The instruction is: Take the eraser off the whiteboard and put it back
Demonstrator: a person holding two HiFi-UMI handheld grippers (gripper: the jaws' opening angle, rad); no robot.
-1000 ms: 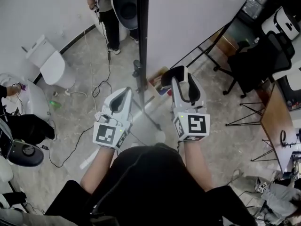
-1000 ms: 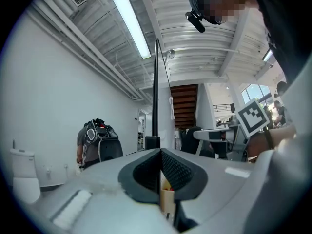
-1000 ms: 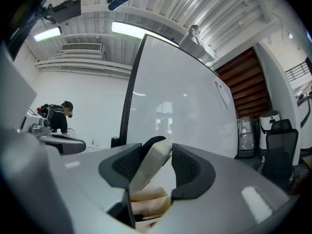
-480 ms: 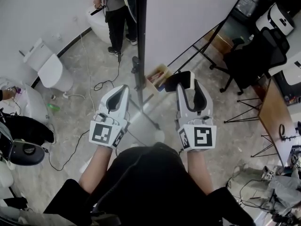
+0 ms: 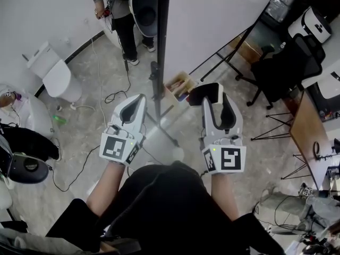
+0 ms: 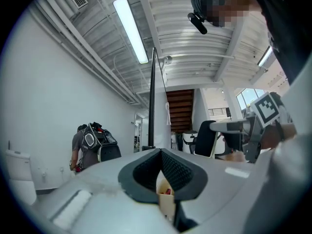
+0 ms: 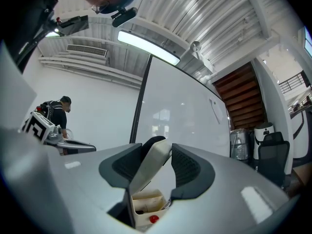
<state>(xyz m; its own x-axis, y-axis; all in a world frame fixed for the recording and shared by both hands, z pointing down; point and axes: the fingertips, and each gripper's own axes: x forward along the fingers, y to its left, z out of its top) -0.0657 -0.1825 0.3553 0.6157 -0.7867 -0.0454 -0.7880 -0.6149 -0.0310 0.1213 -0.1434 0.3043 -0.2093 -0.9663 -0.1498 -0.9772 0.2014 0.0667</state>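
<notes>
The eraser (image 5: 203,93) is off the whiteboard (image 5: 212,20) and sits in the right gripper (image 5: 217,101), in the air just short of the board's face, near its black left edge. In the right gripper view the two dark pads are clamped on the eraser's pale body. It stands slanted between them, low end toward the left pad and top leaning toward the right one, with its black felt showing along the upper left. The pads grip the body partway along, and its upper end reaches past the fingertips toward the board.

As I read it, the step in hand is setting the eraser back. Because it sits crooked in the grip, the wrist should roll until the felt lies flat to the board's face. It should then be pressed on squarely, away from the black edge, and the pads should part only once it holds by itself. Letting go early would likely drop it toward the small open box (image 5: 178,86) below.

The left gripper (image 5: 139,101) hangs level beside the board's black edge, fingertips together, with nothing between them.
</notes>
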